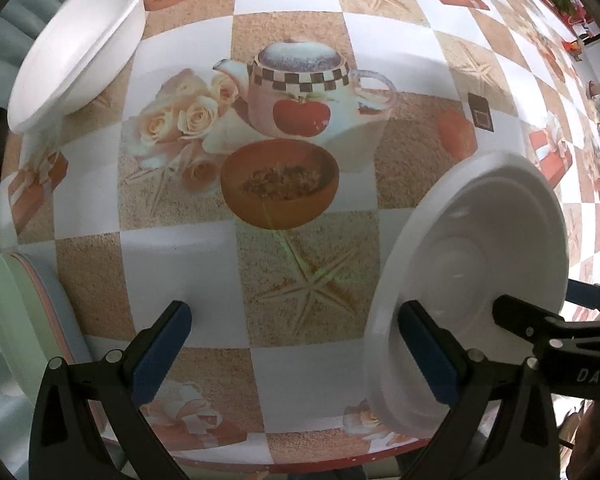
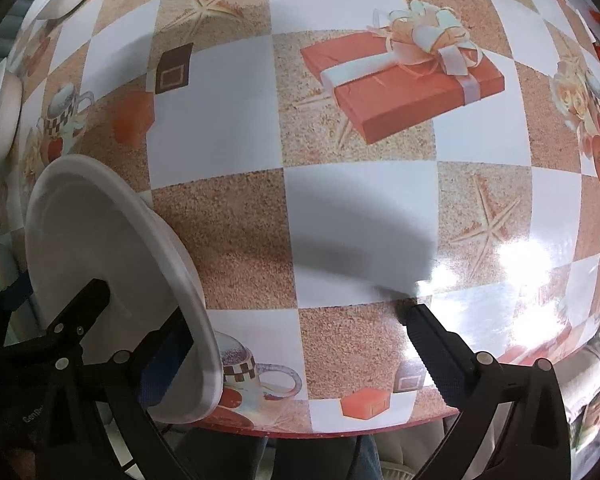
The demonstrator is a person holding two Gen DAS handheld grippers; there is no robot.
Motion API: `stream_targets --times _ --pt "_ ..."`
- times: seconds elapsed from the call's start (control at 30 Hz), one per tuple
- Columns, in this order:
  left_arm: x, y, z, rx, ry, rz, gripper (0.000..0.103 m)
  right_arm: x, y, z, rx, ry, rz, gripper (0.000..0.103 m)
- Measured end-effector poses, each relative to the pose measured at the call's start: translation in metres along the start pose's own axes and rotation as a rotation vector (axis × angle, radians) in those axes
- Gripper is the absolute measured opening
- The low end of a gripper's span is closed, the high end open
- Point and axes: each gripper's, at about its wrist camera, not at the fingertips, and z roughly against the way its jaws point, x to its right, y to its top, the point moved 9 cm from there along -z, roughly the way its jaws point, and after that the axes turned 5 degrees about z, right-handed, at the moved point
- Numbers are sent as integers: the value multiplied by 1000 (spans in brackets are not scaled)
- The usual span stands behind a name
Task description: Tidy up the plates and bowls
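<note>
A white plate (image 1: 472, 264) lies tilted at the table's front right in the left wrist view. The same plate (image 2: 100, 248) shows at lower left in the right wrist view. My left gripper (image 1: 294, 308) is open, its right finger (image 1: 428, 352) over the plate's near rim. My right gripper (image 2: 296, 316) is open wide, its left finger (image 2: 168, 360) over the plate's inside by the rim, pads not pressing it. Each view also catches the other gripper's black finger over the plate. A white bowl (image 1: 80, 40) sits far left.
A stack of pastel plates (image 1: 24, 320), green on top, stands at the left edge. More white dishes (image 2: 0, 112) sit at the far left of the right wrist view. The patterned tablecloth (image 2: 360, 220) ends at a red front edge (image 2: 340, 429) just below the fingers.
</note>
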Motion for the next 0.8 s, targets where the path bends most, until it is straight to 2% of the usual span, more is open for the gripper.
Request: stream_targets --times 0.13,0.23,0.3,0.4,0.6,0.8 --pt "5 2 -4 37 -5 14 103 -6 11 -2 -4 -1 3 103" --pt "9 0 -3 14 -2 -1 103 -7 14 -2 -11 5 9 103" --pt "10 1 -5 7 -2 5 103 -10 18 3 5 33 20 103" --pt "5 5 6 41 -1 18 103 -13 24 22 41 46 56 103" --pt "-3 12 46 108 -1 17 103 -6 51 68 136 38 49 103" --pt "-6 50 97 192 0 18 103 -4 90 103 188 14 40 103"
